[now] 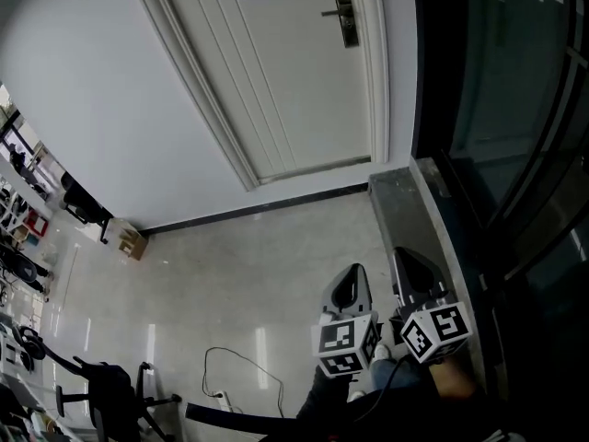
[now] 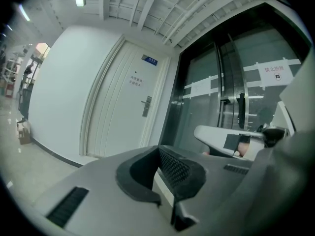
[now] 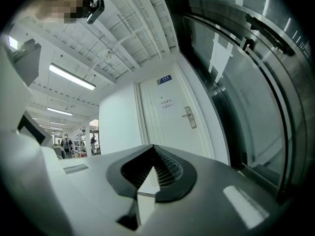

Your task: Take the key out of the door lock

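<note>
Tongs in both my hands are held low and side by side, the left tongs [image 1: 350, 279] just beside the right tongs [image 1: 409, 263], both pointing ahead toward the white door [image 1: 276, 72]. In the left gripper view the ribbed pads meet at their tips with nothing between them. The right gripper view shows the same, tips pressed together and empty. The lock [image 1: 345, 17], a dark upright plate with a lever handle [image 1: 329, 12] sticking out of it, sits on the door well ahead of both tongs and above them. From the left tongs it lies slightly left of where the tips point, and from the right tongs slightly right. The key is too small to make out at this range, so I cannot tell how it sits in the lock. A glass wall [image 1: 497, 109] runs close along the right tongs' outer side, and pale floor [image 1: 230, 274] stretches between the tongs and the door.
</note>
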`<state>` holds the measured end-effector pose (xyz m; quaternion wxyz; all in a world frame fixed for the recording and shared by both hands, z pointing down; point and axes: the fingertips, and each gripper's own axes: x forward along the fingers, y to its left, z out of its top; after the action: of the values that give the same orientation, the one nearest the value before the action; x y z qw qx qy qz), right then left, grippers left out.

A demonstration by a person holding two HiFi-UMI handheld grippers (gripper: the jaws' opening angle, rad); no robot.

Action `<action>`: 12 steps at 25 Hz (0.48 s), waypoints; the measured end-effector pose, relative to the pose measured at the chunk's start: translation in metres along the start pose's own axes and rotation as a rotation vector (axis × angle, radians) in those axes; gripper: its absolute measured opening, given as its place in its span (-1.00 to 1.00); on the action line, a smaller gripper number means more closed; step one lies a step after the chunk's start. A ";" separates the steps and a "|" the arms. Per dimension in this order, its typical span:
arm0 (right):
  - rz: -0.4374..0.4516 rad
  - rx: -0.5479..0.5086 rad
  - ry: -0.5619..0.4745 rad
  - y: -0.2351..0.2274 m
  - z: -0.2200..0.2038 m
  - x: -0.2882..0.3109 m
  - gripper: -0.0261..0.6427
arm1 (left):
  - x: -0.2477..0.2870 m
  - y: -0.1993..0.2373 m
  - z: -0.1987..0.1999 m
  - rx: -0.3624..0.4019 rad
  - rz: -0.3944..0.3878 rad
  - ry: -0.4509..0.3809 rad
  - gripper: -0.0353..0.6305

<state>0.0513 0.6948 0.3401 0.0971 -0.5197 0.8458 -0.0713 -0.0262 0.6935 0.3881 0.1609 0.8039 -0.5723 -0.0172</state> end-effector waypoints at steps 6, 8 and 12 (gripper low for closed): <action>0.026 -0.014 0.004 -0.040 0.011 0.048 -0.92 | 0.062 -0.001 0.022 0.002 0.003 -0.020 -0.90; 0.036 -0.008 0.013 -0.053 0.011 0.060 -0.92 | 0.081 -0.002 0.024 -0.020 -0.004 -0.019 -0.90; 0.054 -0.010 0.018 -0.072 0.010 0.079 -0.92 | 0.109 0.002 0.025 -0.024 0.022 -0.025 -0.90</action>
<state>0.0816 0.5915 0.3391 0.0891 -0.4964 0.8607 -0.0691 0.0041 0.5856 0.3823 0.1636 0.7952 -0.5830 -0.0322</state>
